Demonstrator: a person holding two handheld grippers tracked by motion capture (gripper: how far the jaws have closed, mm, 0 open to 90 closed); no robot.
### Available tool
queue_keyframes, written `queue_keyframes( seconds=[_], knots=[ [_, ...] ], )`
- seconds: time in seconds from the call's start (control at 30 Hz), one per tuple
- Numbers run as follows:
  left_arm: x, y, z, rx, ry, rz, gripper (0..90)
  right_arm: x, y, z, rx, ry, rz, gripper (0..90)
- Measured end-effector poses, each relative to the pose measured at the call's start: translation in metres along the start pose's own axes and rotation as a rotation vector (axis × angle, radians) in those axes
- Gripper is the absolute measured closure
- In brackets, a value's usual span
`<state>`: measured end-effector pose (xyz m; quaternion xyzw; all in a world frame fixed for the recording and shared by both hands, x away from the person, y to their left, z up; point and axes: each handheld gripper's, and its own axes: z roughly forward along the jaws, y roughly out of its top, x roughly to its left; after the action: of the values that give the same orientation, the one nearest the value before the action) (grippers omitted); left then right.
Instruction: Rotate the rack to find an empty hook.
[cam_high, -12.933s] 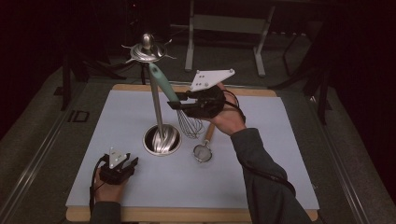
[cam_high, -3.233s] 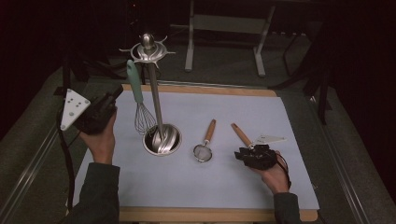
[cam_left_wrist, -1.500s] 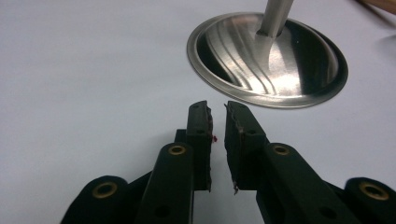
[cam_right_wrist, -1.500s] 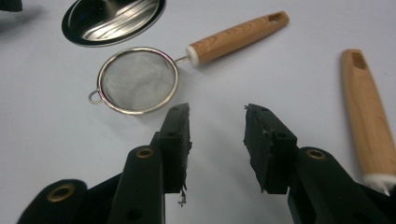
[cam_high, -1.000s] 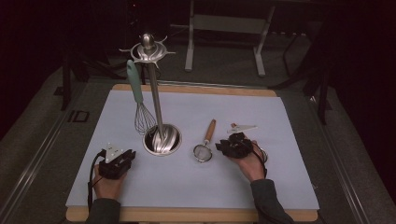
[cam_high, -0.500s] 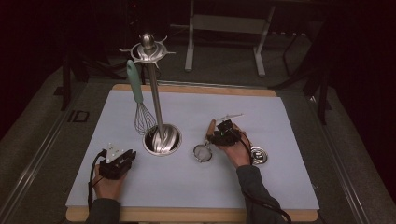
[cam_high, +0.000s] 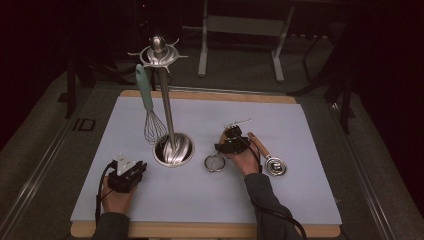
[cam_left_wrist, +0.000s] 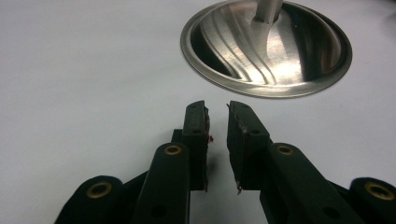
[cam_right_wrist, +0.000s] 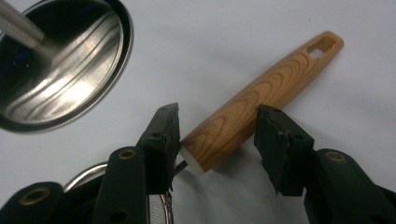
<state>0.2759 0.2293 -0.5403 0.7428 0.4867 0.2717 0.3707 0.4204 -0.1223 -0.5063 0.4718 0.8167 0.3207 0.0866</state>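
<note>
Your right gripper (cam_right_wrist: 217, 135) has just been opening its black jaws; they now stand wide around the tapered wooden handle (cam_right_wrist: 261, 100) of the small mesh strainer (cam_high: 215, 163), the left pad at its pale butt end, the right pad clear. The strainer lies flat on the pale mat (cam_high: 300, 200), just beside the polished, swirl-ribbed steel base (cam_right_wrist: 60, 70) of the utensil stand (cam_high: 165, 105). Your left gripper (cam_left_wrist: 217, 121) rests on the mat, its jaws narrowly parted and holding nothing, pointed at that base.
</note>
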Motion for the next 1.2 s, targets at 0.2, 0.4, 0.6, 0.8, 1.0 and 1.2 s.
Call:
queue_keyframes(
  seconds=[0.2,0.4,0.6,0.8,1.0,1.2],
  knots=[
    [0.0,0.0,0.0,0.001,0.001,0.002,78.1,0.001,0.0,0.004,0.01,-0.014,0.043,48.6],
    [0.0,0.0,0.0,0.0,0.001,0.002,78.1,0.003,-0.003,0.01,0.032,0.014,0.06,51.7],
    [0.0,0.0,0.0,0.002,0.0,0.004,78.0,0.012,-0.003,0.012,0.071,0.009,-0.024,61.1],
    [0.0,0.0,0.0,0.002,0.001,0.006,77.9,0.015,-0.001,0.005,0.089,0.048,-0.084,69.9],
    [0.0,0.0,0.0,0.001,0.001,0.006,77.8,0.02,-0.002,-0.001,0.123,0.05,-0.15,72.8],
    [-0.001,0.0,0.0,0.003,0.002,0.008,77.7,0.006,-0.008,-0.019,0.149,0.009,-0.199,73.6]
  ],
)
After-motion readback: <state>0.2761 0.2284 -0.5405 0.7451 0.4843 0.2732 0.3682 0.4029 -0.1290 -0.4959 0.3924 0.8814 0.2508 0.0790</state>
